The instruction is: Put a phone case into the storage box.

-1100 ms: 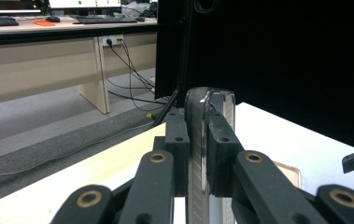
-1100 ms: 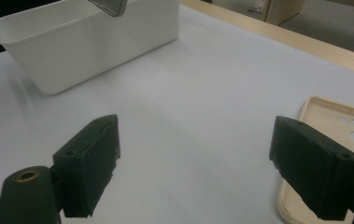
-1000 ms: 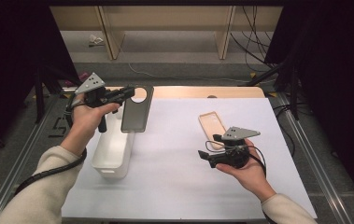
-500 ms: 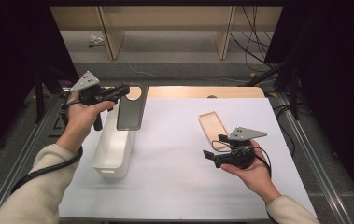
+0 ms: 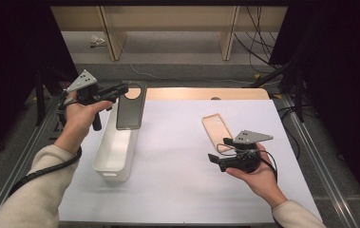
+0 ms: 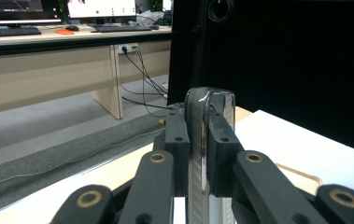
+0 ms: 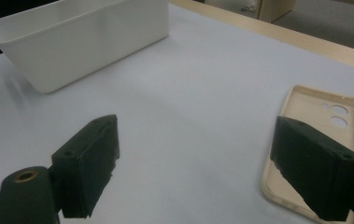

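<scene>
The dark case (image 5: 131,107) hangs in front of the far end of the bin (image 5: 116,152), so that end is hidden in the high view. In the left gripper view the case (image 6: 197,154) shows only as a thin edge, and its bottom is cut off. In the right gripper view the near corner of the tan case (image 7: 322,140) is hidden behind one jaw.

The white bin sits on the white mat (image 5: 177,166) at about 9 o'clock. The part of its inside that shows is bare.

The left gripper (image 5: 120,90) is held up at about 10 o'clock. Its jaws are squeezed tight on the top edge of the dark case, which hangs above the bin's far end.

The right gripper (image 5: 214,161) is at about 4 o'clock, just above the mat. Its jaws stand wide apart with nothing in them. The tan case (image 5: 218,130) lies flat on the mat just beside it, at about 2 o'clock.
</scene>
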`<state>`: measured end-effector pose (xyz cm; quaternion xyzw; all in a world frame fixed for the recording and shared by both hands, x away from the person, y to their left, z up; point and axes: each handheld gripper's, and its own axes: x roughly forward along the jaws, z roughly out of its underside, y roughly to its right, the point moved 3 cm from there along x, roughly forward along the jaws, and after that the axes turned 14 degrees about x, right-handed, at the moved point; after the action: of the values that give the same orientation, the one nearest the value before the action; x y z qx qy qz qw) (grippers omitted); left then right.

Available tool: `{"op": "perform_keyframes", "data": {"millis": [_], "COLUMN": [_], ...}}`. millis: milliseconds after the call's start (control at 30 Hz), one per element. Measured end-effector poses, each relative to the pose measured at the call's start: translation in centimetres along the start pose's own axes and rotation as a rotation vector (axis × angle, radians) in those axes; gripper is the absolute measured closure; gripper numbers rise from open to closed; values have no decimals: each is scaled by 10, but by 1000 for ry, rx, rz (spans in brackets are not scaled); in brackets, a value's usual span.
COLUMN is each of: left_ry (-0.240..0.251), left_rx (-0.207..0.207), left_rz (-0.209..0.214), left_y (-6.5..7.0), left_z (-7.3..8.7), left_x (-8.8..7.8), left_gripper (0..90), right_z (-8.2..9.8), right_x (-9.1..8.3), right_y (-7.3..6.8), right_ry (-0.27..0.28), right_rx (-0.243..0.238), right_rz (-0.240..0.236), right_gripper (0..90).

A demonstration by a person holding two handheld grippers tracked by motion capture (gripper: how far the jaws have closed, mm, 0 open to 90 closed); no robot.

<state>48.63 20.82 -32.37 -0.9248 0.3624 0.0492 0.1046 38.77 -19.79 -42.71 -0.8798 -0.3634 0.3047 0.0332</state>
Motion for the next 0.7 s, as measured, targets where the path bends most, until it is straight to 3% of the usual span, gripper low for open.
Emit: {"op": "perform_keyframes", "data": {"millis": [700], "left_ry": [-5], "left_rx": [5], "left_rz": [-34], "left_y": [-14], "left_z": [3], "left_x": [-4], "left_gripper": [811], "right_z": [2], "right_x": [-9], "right_y": [7], "right_ry": [16], "right_rx": [21], "right_rz": [16], "right_gripper": [164]}}
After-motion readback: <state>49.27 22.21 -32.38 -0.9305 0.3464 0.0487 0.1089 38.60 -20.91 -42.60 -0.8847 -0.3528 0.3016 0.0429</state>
